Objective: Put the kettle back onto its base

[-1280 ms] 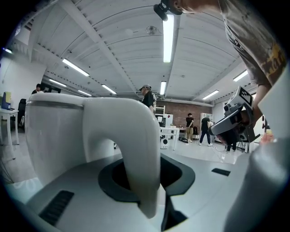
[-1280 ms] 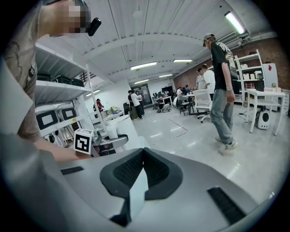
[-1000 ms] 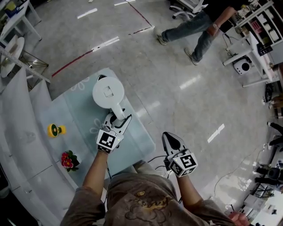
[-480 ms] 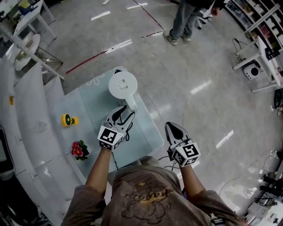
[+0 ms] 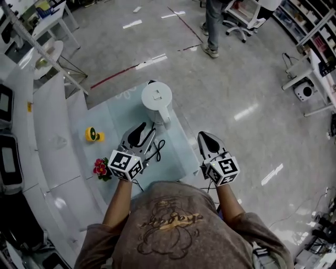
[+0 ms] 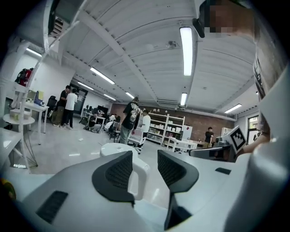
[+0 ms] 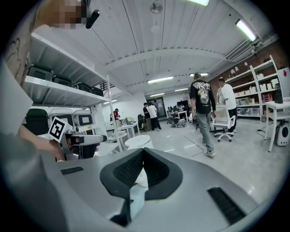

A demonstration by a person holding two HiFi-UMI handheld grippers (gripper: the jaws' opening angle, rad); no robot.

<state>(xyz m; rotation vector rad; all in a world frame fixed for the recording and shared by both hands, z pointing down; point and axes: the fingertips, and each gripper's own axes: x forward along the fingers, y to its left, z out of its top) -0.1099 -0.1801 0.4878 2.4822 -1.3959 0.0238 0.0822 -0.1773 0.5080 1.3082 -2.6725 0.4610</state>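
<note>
The white kettle (image 5: pixel 156 99) stands upright on the small glass table (image 5: pixel 113 118), handle toward me. Only a dark sliver (image 5: pixel 151 82) shows beneath its far side. A black cord (image 5: pixel 156 146) trails from under it toward the table's near edge. My left gripper (image 5: pixel 144 128) hangs open just short of the handle, with nothing between its pads. In the left gripper view the handle (image 6: pixel 136 179) shows through the gap of that gripper (image 6: pixel 145 154), some way beyond it. My right gripper (image 5: pixel 207 141) is shut and empty, off the table's right edge. The right gripper view looks past its closed tips (image 7: pixel 142 152) to the kettle's lid (image 7: pixel 138 141).
A yellow toy (image 5: pixel 93 135) and a small pot of red flowers (image 5: pixel 101 168) sit on the table's left side. White shelving (image 5: pixel 47 136) runs along the left. A person (image 5: pixel 212 23) stands on the floor beyond the table, near an office chair (image 5: pixel 239 16).
The left gripper has let go of the kettle's handle, opened and drawn back toward me. Both grippers have risen. The kettle has stayed where it stood.
</note>
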